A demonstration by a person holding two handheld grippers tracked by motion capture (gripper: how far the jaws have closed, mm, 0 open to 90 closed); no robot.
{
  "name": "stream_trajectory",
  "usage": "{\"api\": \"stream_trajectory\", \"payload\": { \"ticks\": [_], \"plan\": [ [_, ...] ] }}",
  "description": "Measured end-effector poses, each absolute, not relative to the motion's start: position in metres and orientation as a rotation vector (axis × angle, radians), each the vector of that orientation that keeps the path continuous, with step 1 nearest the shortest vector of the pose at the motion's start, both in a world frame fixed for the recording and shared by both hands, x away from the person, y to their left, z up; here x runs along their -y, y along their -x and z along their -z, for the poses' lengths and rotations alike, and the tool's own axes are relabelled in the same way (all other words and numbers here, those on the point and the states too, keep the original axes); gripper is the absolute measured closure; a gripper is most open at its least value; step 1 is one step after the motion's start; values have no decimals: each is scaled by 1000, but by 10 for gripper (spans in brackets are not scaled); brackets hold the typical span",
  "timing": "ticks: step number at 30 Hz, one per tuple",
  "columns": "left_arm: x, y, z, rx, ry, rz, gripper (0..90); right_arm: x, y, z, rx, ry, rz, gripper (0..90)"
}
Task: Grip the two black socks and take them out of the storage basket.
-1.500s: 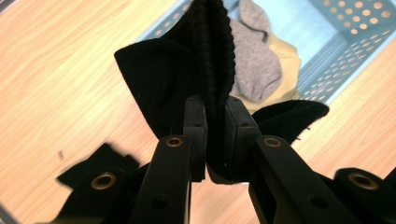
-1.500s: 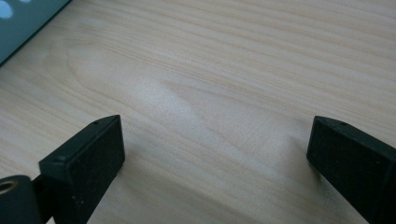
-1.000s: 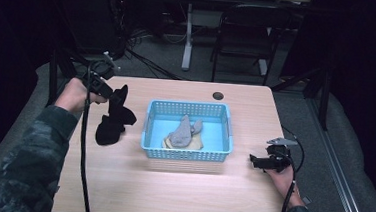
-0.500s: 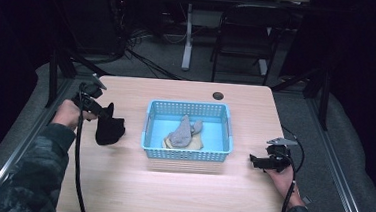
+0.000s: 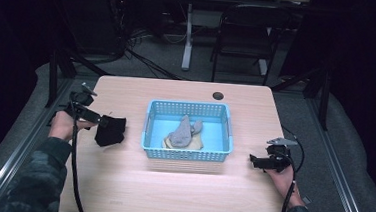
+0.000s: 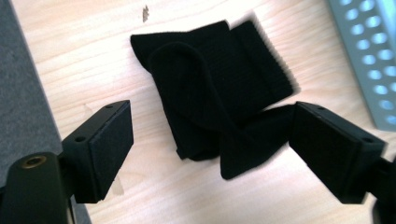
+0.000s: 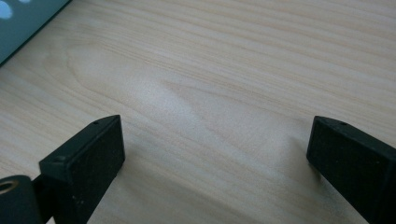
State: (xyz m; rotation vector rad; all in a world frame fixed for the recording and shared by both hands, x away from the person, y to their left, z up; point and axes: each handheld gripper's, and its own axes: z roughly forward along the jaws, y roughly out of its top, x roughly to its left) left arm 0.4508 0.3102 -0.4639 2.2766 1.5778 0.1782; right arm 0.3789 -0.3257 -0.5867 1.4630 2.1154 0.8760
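A black sock (image 5: 110, 130) lies crumpled on the wooden table, left of the blue basket (image 5: 187, 154). My left gripper (image 5: 101, 121) sits at the sock's left edge. In the left gripper view the jaws stand wide open over the black sock (image 6: 219, 98), and one fold reaches toward the right-hand jaw. Inside the basket a grey sock (image 5: 181, 131) rests on a beige cloth (image 5: 196, 144). My right gripper (image 5: 254, 160) is open low over bare wood right of the basket, and nothing lies between its fingers (image 7: 88, 163).
The basket's corner (image 7: 18, 23) shows at the top left of the right gripper view. A round cable hole (image 5: 218, 95) sits near the table's far edge. Chair and desk legs stand on the floor beyond the table. The table's left edge (image 6: 28, 93) lies close to the sock.
The left gripper brought the hanging black sock down and leftward onto the table, and its jaws now stand open. The right gripper has stayed where it was.
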Motion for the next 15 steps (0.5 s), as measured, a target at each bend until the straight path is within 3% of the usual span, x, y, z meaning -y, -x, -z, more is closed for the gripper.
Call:
{"api": "stream_trajectory", "payload": {
  "ticks": [4, 15],
  "plan": [
    [-312, -431, 455, -1546, -2287, -224, 34, 326, -379, 587, -2115, -1463, -876, 36],
    [-324, -392, 463, -1524, -2237, -251, 2, 326, -379, 587, -2114, -1464, -876, 36]
  ]
}}
